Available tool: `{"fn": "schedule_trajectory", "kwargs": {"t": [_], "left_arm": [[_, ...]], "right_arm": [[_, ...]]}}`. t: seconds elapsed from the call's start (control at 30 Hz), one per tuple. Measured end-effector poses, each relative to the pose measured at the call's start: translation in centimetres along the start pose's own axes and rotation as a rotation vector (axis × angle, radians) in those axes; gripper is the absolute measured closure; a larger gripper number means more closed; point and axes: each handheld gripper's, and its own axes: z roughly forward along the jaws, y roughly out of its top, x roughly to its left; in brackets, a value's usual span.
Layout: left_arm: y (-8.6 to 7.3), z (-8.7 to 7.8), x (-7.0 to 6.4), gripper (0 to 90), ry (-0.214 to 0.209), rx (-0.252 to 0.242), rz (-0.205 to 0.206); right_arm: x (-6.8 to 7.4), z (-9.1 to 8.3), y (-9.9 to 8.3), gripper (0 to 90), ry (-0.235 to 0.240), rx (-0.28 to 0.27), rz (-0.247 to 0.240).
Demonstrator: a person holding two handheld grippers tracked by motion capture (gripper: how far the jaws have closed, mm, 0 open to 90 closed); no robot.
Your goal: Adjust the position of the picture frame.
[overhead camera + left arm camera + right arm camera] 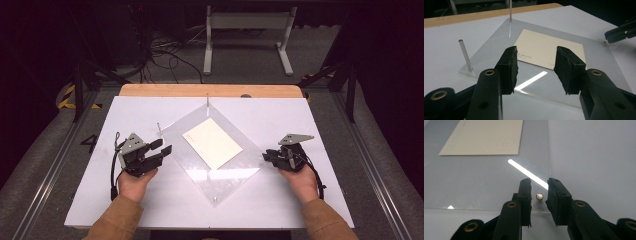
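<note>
Between the right gripper's [539, 197] jaws sits a short metal post [539, 196] at the near corner of the clear acrylic plate [486, 182]; the jaws stand narrowly apart, one on each side of the post, and whether either pad touches it cannot be told. Beyond the jaw tips a bright strip of reflected light crosses the plate, and farther on lies the cream card [486, 137], its far edge cut off by the frame. Print on the card is too faint to read.

Ahead of the left gripper [536, 67], jaws wide apart and holding nothing, the plate's [574, 82] near edge lies just past the pads. The card [549, 50] rests flat on the plate straight ahead, partly hidden behind both pads. To the left of the jaws a thin metal pin [465, 55] stands upright at a plate corner; a second pin [510, 11] rises at the far corner, its top cut off.

From the high view, the plate [240, 175] lies as a diamond on the white table [300, 115], with the left gripper [157, 150] just beside its left corner and the right gripper [270, 156] at its right corner.
</note>
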Motion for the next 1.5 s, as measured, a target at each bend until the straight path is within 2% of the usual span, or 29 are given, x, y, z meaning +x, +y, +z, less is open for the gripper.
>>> {"fn": "schedule_trajectory", "kwargs": {"t": [0.1,0.3,0.5,0.57,0.67,0.87,0.97,1.0,1.13,1.23,1.3,1.4,1.5], "left_arm": [[-0.4,-0.3,-0.1,53.2,-0.008,0.01,0.001],[-0.8,-0.3,0.0,53.2,-0.003,0.02,0.007],[-1.2,-0.2,0.2,53.2,-0.009,0.034,-0.007],[-1.2,-0.2,0.3,53.2,-0.007,0.036,-0.008],[-1.3,-0.1,0.3,53.2,-0.012,0.042,-0.009],[-1.4,-0.1,0.2,53.1,-0.018,0.048,-0.006],[-1.5,-0.1,0.4,53.1,-0.017,0.057,-0.01],[-1.5,-0.1,0.4,52.8,-0.017,0.057,-0.01],[-1.7,-0.2,0.7,52.9,-0.018,0.072,-0.025],[-1.8,-0.2,1.2,52.8,-0.012,0.079,-0.037],[-2.0,-0.2,1.5,53.0,-0.011,0.08,-0.065],[-2.1,-0.2,2.1,53.6,0.017,0.091,-0.092],[-2.4,-0.3,2.9,55.9,0.028,0.12,-0.164]], "right_arm": [[-0.1,0.5,-0.1,75.3,0.007,0.012,0.013],[0.0,1.0,-0.2,82.2,-0.005,0.021,-0.007],[0.3,1.0,-0.2,83.1,-0.023,0.022,-0.024],[0.4,1.0,-0.2,83.2,-0.026,0.024,-0.017],[0.9,0.8,-0.2,83.2,-0.002,0.042,-0.025],[2.8,0.2,-0.9,83.3,0.031,0.049,-0.06],[4.3,-0.2,-1.3,83.2,0.072,0.063,-0.087],[4.3,-0.2,-1.3,83.2,0.072,0.063,-0.087],[6.8,-0.7,-1.8,83.3,0.132,0.081,-0.132],[8.1,-0.8,-2.0,83.6,0.17,0.091,-0.158],[9.2,-0.8,-2.1,83.8,0.196,0.101,-0.177],[10.4,-0.9,-2.3,83.8,0.216,0.098,-0.194],[11.5,-0.9,-2.5,83.8,0.237,0.102,-0.211]]}}
